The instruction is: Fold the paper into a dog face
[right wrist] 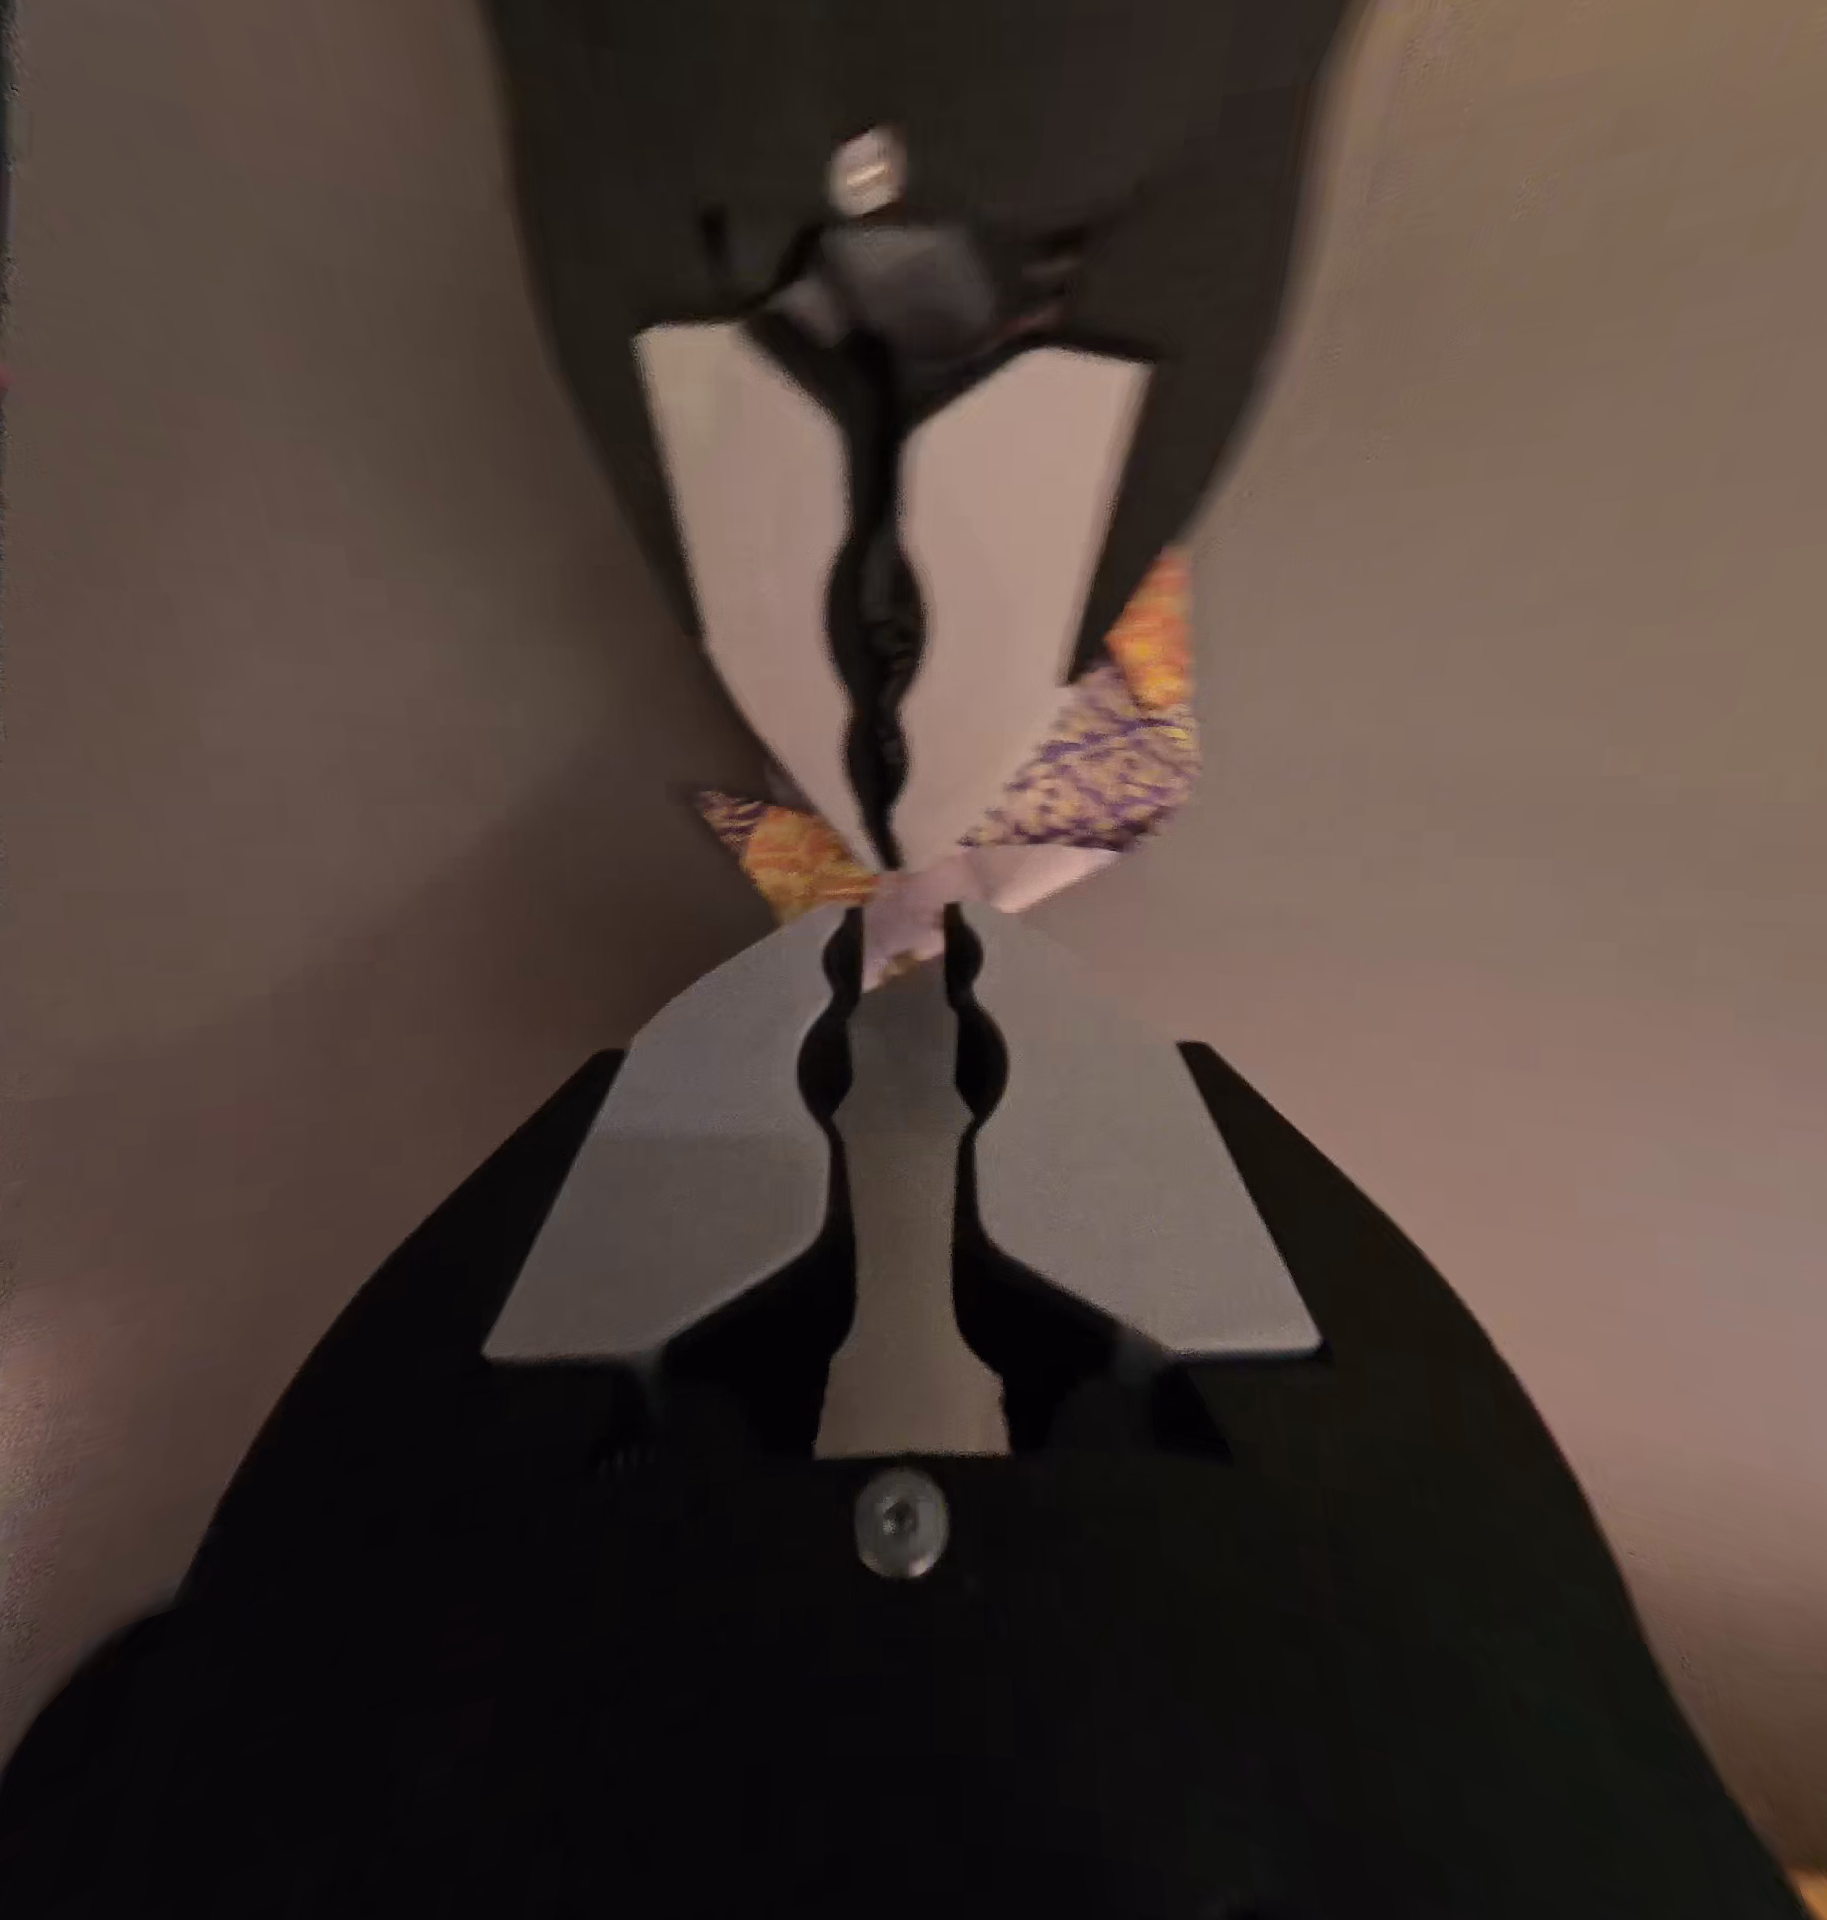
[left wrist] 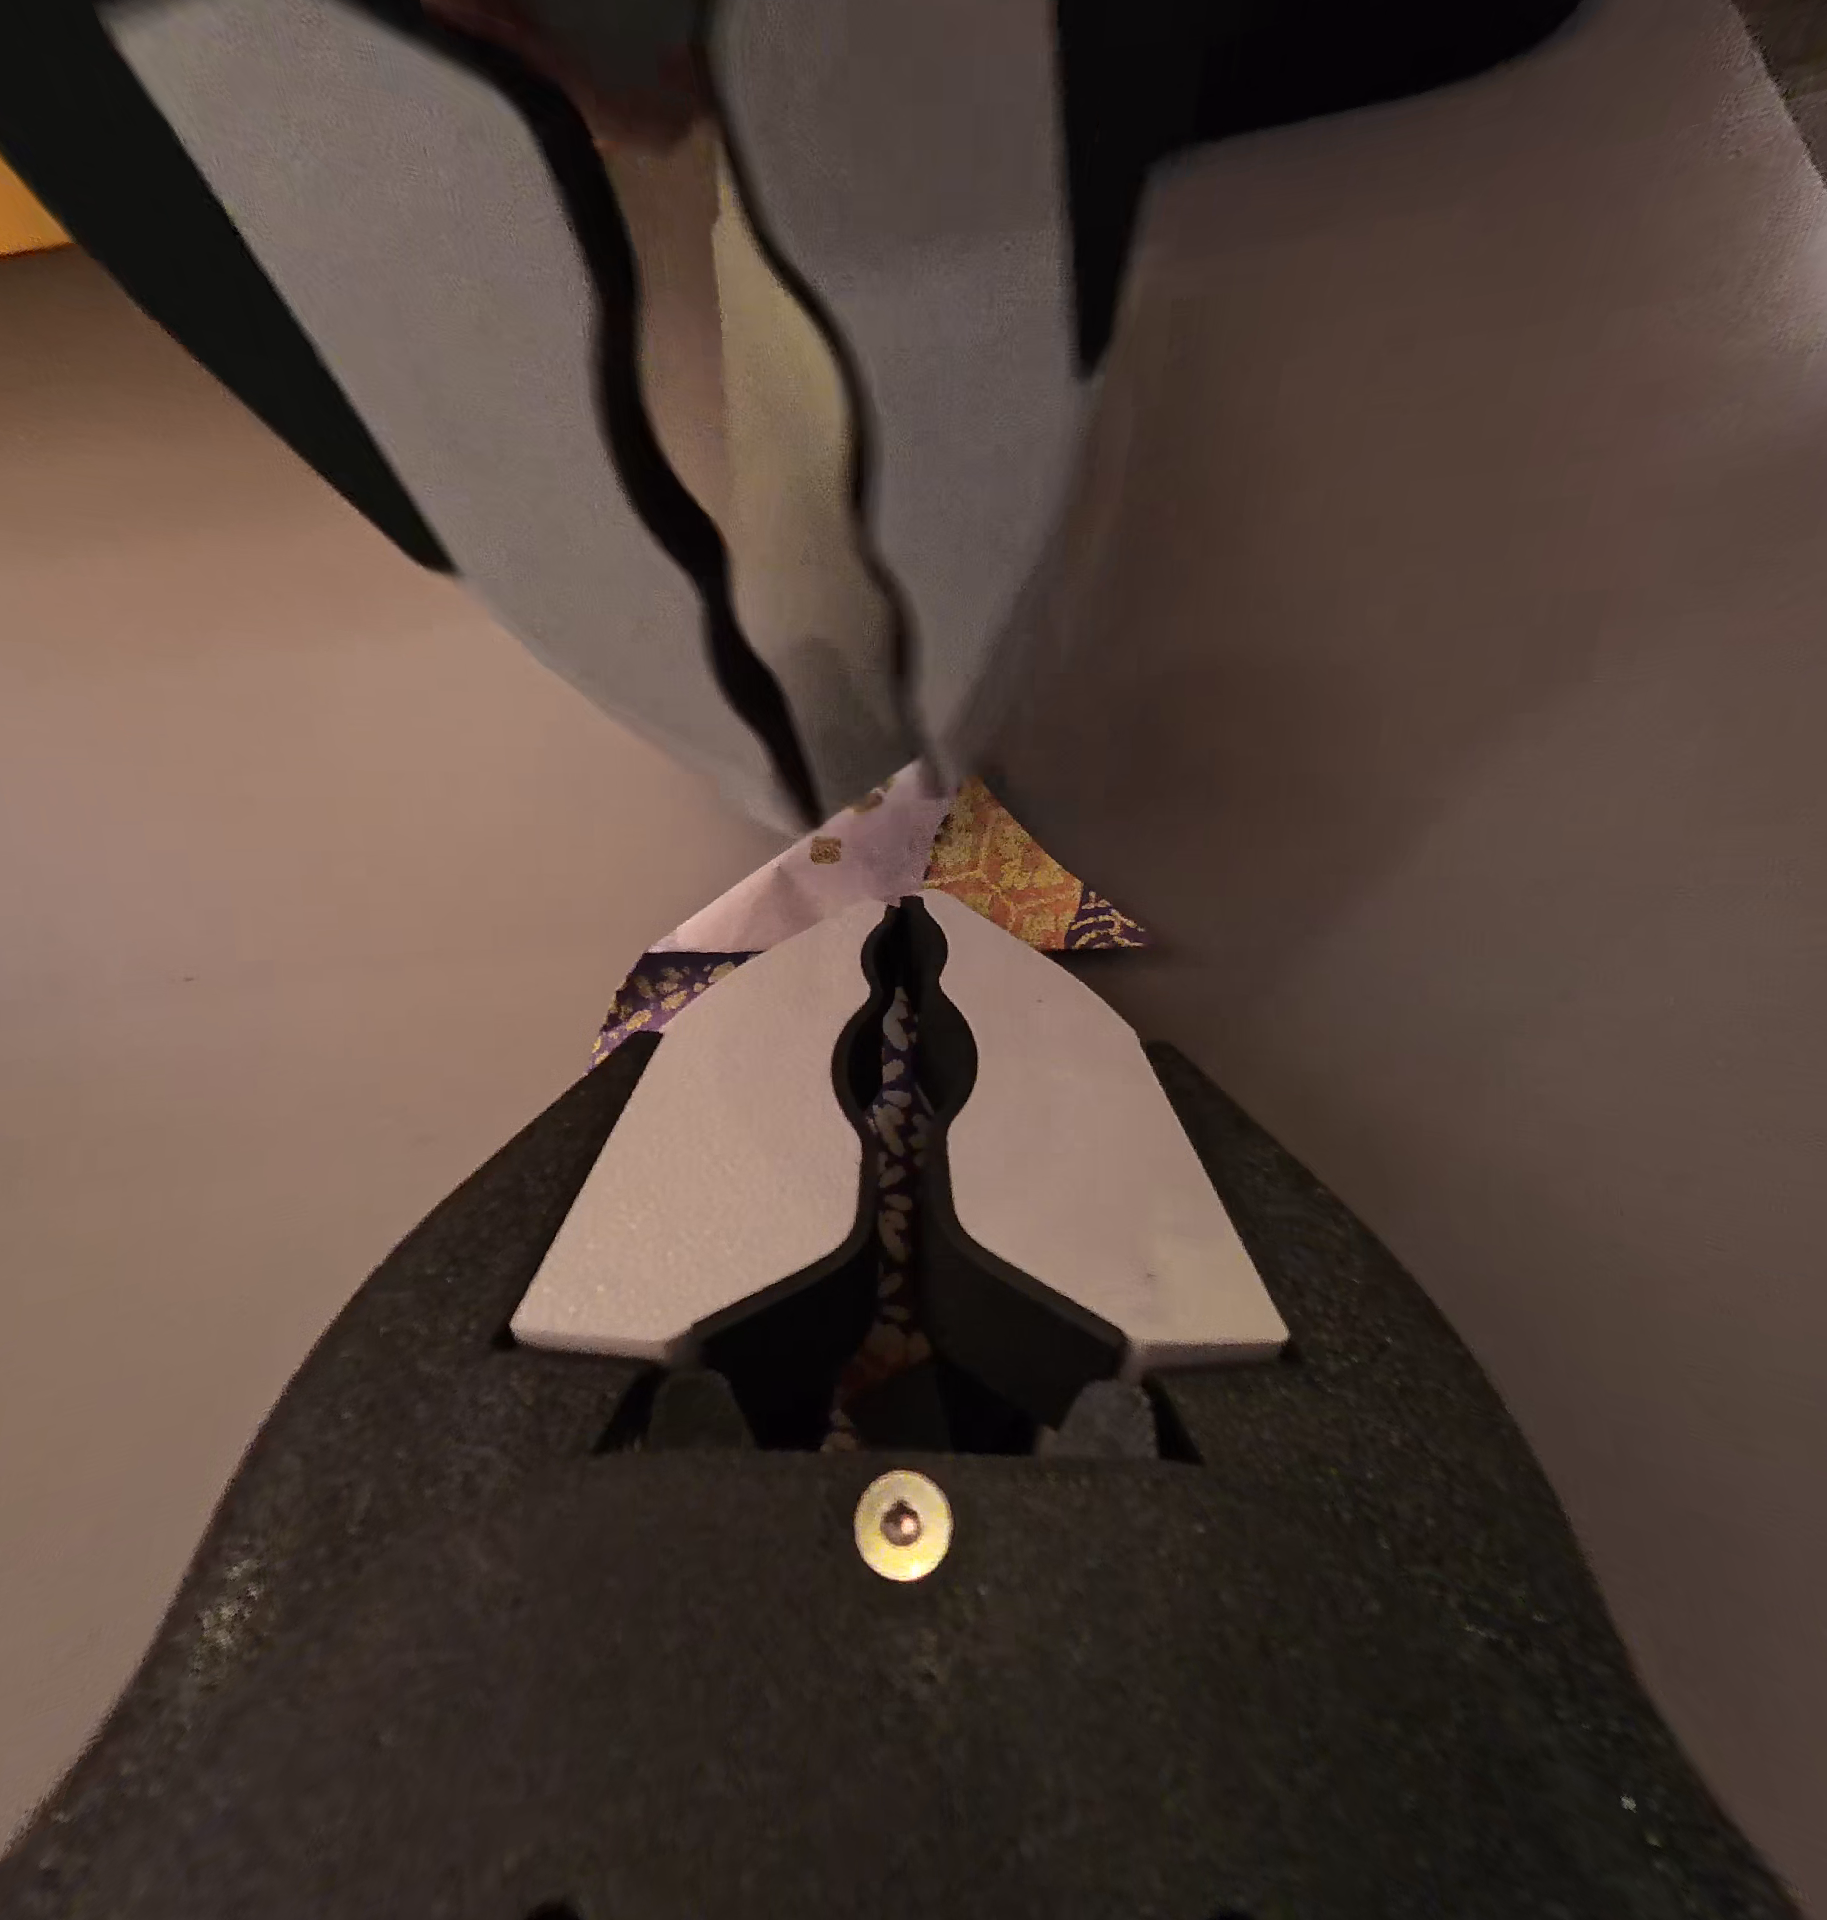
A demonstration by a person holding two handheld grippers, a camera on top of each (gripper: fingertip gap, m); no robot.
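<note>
The left gripper (left wrist: 904,914), a black-bodied claw with two pale grey scalloped fingers, has its tips pressed together on the folded sheet of origami paper (left wrist: 867,883), which is patterned in purple, gold and orange on one side and plain pale lilac on the other; a strip of the patterned paper shows in the slot between its fingers nearer the camera. In the left wrist view the paper fans out just beyond the tips, a pale flap to the left and an orange-gold corner to the right. The right gripper (left wrist: 867,805), of the same black and grey build, comes in from the far side, tip to tip with the left one, and blocks most of the view beyond. In the right wrist view the right gripper (right wrist: 904,920) has its fingers a little apart, the narrow gap at the tips holding a pale edge of the paper (right wrist: 919,904); whether they press on it I cannot tell through the blur. The left gripper (right wrist: 883,847) faces it there, with paper spreading to either side. Below lies a plain beige-grey tabletop (left wrist: 265,935).
</note>
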